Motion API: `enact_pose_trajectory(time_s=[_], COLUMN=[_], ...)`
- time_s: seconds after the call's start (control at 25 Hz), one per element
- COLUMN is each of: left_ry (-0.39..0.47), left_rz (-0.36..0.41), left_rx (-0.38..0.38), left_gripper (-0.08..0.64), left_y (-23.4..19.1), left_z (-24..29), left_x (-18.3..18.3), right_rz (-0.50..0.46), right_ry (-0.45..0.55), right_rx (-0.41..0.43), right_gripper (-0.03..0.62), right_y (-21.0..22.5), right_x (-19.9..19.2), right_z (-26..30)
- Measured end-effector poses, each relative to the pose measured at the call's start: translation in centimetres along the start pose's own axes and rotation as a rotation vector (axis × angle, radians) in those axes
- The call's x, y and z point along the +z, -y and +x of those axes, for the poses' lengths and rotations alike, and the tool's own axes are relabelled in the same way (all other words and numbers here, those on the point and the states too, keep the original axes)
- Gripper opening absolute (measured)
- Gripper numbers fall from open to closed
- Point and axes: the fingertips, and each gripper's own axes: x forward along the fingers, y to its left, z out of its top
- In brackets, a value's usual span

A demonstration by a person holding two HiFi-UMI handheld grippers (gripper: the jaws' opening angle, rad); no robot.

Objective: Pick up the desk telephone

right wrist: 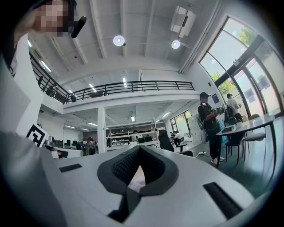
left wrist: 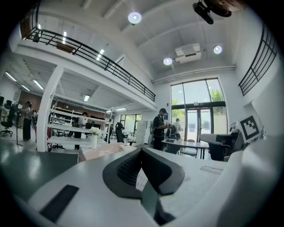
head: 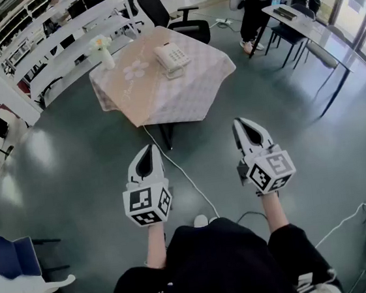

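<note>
A white desk telephone [head: 172, 58] sits on the far right part of a table [head: 190, 96] covered with a pale checked cloth. A white cable [head: 180, 169] runs from under the table across the floor towards me. My left gripper [head: 147, 146] and right gripper [head: 241, 123] are held level over the floor, well short of the table, both shut with nothing between the jaws. In the left gripper view the jaw tips [left wrist: 141, 150] meet, with the table [left wrist: 100, 152] seen low behind them. The right gripper view shows its tips [right wrist: 140, 148] meeting too.
A white vase with flowers [head: 103, 52] stands at the table's far left. A black office chair [head: 174, 15] is behind the table. White shelving [head: 59, 38] lines the far left. A long desk [head: 304, 27] with a person [head: 255, 3] beside it is at the far right.
</note>
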Motion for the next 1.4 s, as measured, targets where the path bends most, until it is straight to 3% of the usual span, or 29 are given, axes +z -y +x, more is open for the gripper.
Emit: enact_pose_trajectory(time_s=[0.84,1.4], left_ry=[-0.035,-0.061], left_rz=[-0.012,-0.037], left_rx=[-0.039,-0.007], left_gripper=[0.000,0.000], left_y=[-2.2,-2.4], left_z=[2.5,9.5], left_x=[-1.6,-2.6], right_rz=[-0.011,0.024], right_ry=[0.003,-0.018], right_rx=[-0.035,-0.025], right_gripper=[-0.008,-0.008], right_y=[0.3,5.6], right_x=[-1.5,-2.6], right_z=[2.5,8.3])
